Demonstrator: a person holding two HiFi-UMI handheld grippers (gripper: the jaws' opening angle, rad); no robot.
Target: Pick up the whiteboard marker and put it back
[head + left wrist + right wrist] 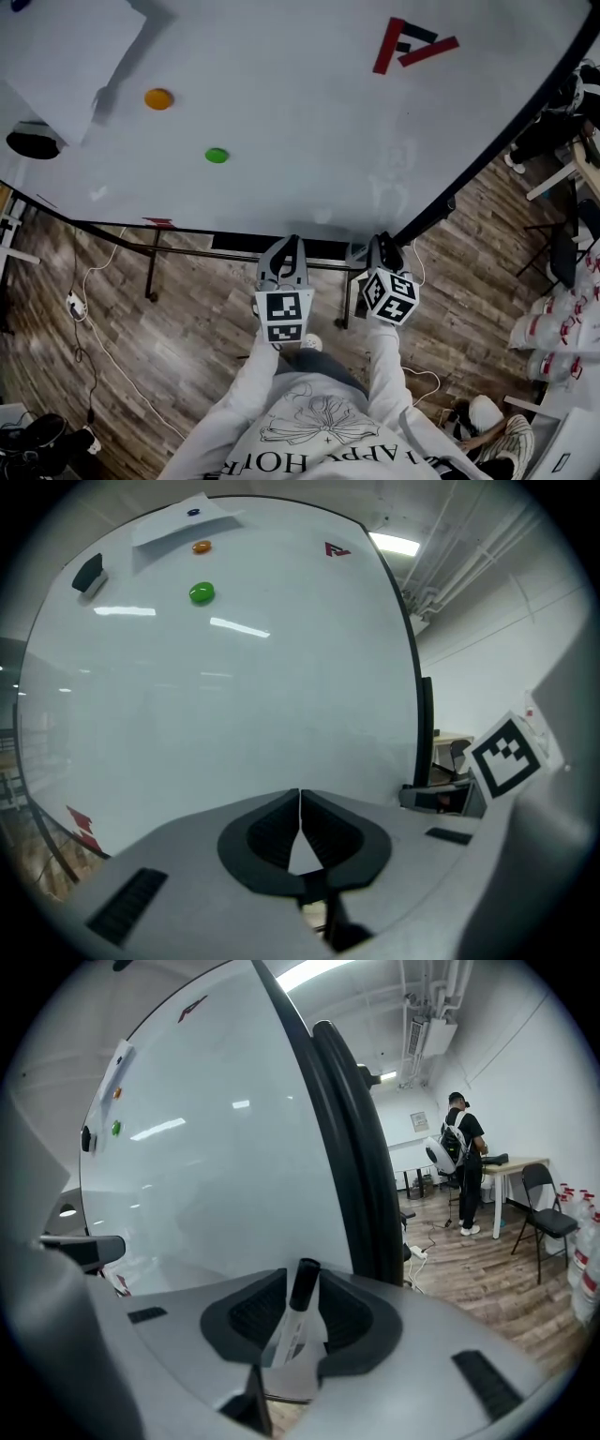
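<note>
Ahead of both grippers stands a glossy whiteboard [309, 122] in a black frame [361, 1147], over a grey-brown wood-plank floor [187, 356]. A round green magnet [217, 156] and an orange magnet [158, 98] stick to it up beyond the left gripper [300, 803], whose ribbed dark pads [273, 833] meet with nothing between. The right gripper [304, 1272] is clamped on the whiteboard marker [296, 1316]: white barrel, black cap poking past the tips, rear end hidden in the gripper's body. Off to that gripper's right, a person [466, 1162] stands at a table [511, 1161].
</note>
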